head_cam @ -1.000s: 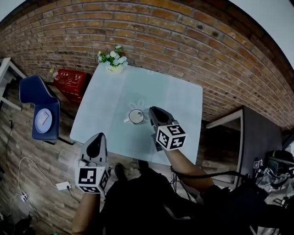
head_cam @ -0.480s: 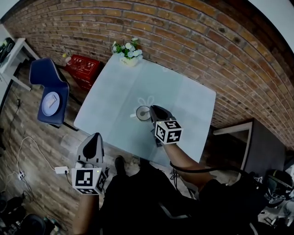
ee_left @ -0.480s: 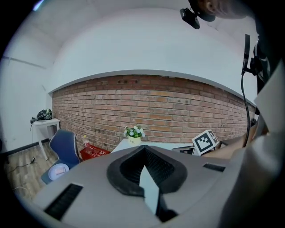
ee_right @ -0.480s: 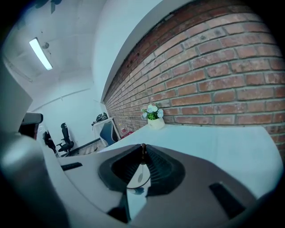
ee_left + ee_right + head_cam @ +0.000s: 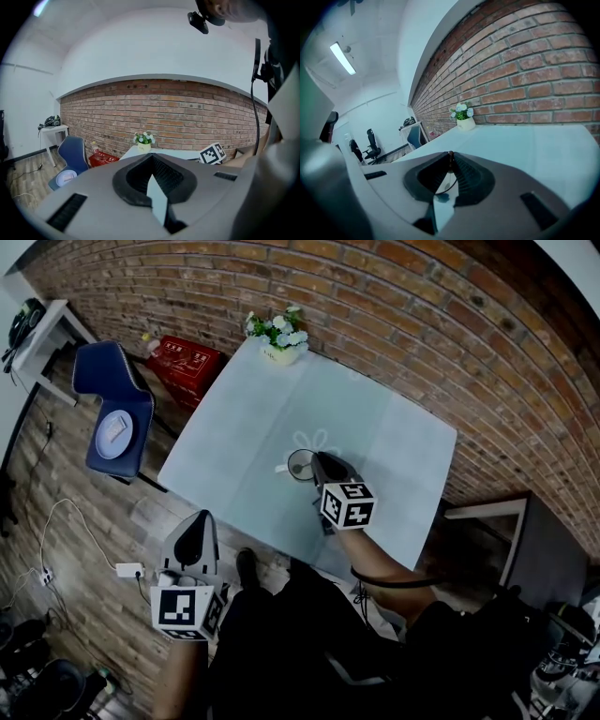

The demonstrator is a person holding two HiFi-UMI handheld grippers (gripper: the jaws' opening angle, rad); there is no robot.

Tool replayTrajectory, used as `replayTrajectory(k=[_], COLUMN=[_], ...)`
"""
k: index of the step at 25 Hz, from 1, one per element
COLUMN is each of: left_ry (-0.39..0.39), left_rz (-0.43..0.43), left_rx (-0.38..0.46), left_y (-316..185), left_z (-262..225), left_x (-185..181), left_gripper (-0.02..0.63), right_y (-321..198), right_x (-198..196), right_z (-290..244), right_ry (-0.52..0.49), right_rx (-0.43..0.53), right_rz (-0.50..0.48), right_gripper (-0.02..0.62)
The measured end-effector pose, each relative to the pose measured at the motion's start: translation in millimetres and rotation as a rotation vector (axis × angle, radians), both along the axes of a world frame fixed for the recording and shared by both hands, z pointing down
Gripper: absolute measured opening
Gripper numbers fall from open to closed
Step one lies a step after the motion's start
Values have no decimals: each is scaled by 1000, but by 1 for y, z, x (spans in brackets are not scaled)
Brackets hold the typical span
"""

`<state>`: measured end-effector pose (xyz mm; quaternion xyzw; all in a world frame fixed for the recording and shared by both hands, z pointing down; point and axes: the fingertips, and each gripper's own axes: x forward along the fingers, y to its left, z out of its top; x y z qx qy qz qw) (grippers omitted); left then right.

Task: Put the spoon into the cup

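Step in hand: delivery of the spoon to the cup (image 5: 300, 465), which stands upright near the middle of the table (image 5: 234, 427).

Right gripper (image 5: 319, 461): tips just beside the cup, at its near-right rim, angled downward. Jaws nearly closed on a thin dark item (image 5: 450, 155). This is judged to be the spoon's handle; the bowl end is not visible in any view, so whether it has entered the cup cannot be confirmed.

Left gripper (image 5: 199, 519): well apart from the cup, off the table's near edge. Jaws closed, nothing between them. It takes no part.

Next move, as judged: bring the spoon over the cup's mouth, lower it inside, then part the jaws and withdraw clear of the rim without tipping the cup.
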<state>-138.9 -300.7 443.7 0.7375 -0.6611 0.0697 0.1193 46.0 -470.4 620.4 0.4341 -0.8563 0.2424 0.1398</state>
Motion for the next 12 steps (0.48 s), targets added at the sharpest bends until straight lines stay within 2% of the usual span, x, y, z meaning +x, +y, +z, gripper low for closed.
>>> replayTrajectory(k=[12], left_ry=[1], left_rz=[7], left_rx=[-13], left_y=[5], left_z=[7], left_x=[-2], left_gripper=[9], right_y=[-4], right_x=[9], right_z=[8], right_ry=[17], right_rx=[18], right_rz=[34], right_gripper=[51])
